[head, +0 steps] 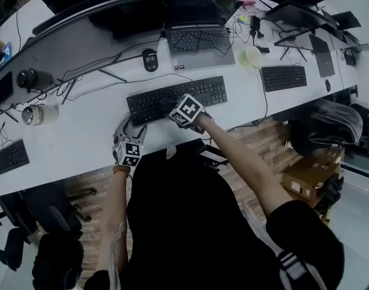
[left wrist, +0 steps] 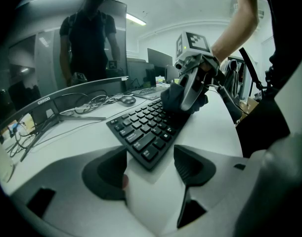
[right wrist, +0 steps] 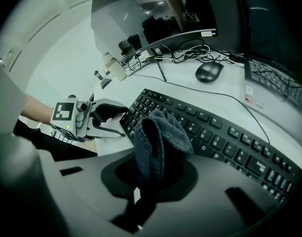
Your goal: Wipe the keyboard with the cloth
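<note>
A black keyboard [head: 196, 92] lies on the white desk [head: 81, 138]. My right gripper [head: 170, 107] is shut on a dark grey cloth [right wrist: 158, 139] and presses it onto the keys at the keyboard's left half; the cloth [left wrist: 171, 97] bunches under that gripper [left wrist: 190, 85]. My left gripper [left wrist: 151, 162] stands open on the desk at the keyboard's [left wrist: 143, 130] near left corner, which points into the gap between its jaws. Seen from the right gripper view, the left gripper [right wrist: 116, 122] sits at the left end of the keyboard [right wrist: 225, 137].
Behind the keyboard are a black mouse [head: 150, 60], a laptop [head: 199, 41], loose cables [head: 87, 80] and a curved monitor [head: 130, 5]. A second keyboard [head: 283, 77] lies to the right, a small one [head: 10, 157] at the far left. The desk's front edge runs just under my grippers.
</note>
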Action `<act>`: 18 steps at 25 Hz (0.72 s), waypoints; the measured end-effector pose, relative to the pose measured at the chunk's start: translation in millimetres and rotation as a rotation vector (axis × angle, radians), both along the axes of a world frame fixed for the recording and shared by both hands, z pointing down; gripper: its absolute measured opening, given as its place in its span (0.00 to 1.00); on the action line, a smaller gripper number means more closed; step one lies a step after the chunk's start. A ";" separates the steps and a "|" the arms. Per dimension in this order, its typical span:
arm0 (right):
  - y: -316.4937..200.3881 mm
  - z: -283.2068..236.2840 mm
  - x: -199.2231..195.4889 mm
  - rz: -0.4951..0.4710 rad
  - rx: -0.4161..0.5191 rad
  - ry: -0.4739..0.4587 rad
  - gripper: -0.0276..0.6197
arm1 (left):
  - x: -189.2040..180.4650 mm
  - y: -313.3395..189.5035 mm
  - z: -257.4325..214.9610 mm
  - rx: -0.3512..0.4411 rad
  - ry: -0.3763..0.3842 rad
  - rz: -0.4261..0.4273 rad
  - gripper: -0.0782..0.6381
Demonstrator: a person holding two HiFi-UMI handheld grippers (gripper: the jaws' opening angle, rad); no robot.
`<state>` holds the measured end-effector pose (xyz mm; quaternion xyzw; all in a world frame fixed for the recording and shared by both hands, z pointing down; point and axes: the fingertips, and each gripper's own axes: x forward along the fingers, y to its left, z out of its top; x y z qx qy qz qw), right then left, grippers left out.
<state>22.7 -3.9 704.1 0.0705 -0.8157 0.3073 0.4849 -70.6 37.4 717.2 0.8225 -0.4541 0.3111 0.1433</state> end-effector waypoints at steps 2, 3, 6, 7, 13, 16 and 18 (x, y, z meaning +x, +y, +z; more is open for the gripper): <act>1.8 -0.1 -7.6 -0.009 -0.006 -0.001 0.10 | -0.2 0.2 -0.1 -0.001 0.001 0.000 0.52; 2.9 -0.2 -11.6 -0.016 -0.008 -0.003 0.10 | -0.3 0.3 -0.2 0.000 0.001 0.000 0.52; 4.7 -1.0 -22.6 -0.024 -0.014 -0.012 0.10 | -0.4 0.1 -0.2 0.001 0.001 0.000 0.52; 5.2 -1.3 -25.9 -0.025 -0.016 -0.014 0.10 | -0.4 -0.3 -0.3 0.002 0.001 0.001 0.52; 12.0 -1.5 -49.6 -0.061 -0.031 -0.023 0.10 | -0.8 0.1 0.6 0.001 0.001 0.002 0.52; 15.2 -1.8 -62.8 -0.077 -0.043 -0.034 0.10 | -1.2 0.4 0.5 -0.001 -0.001 0.000 0.52; 15.8 -2.5 -70.4 -0.078 -0.051 -0.043 0.10 | -0.9 -0.1 1.1 -0.001 0.000 0.001 0.52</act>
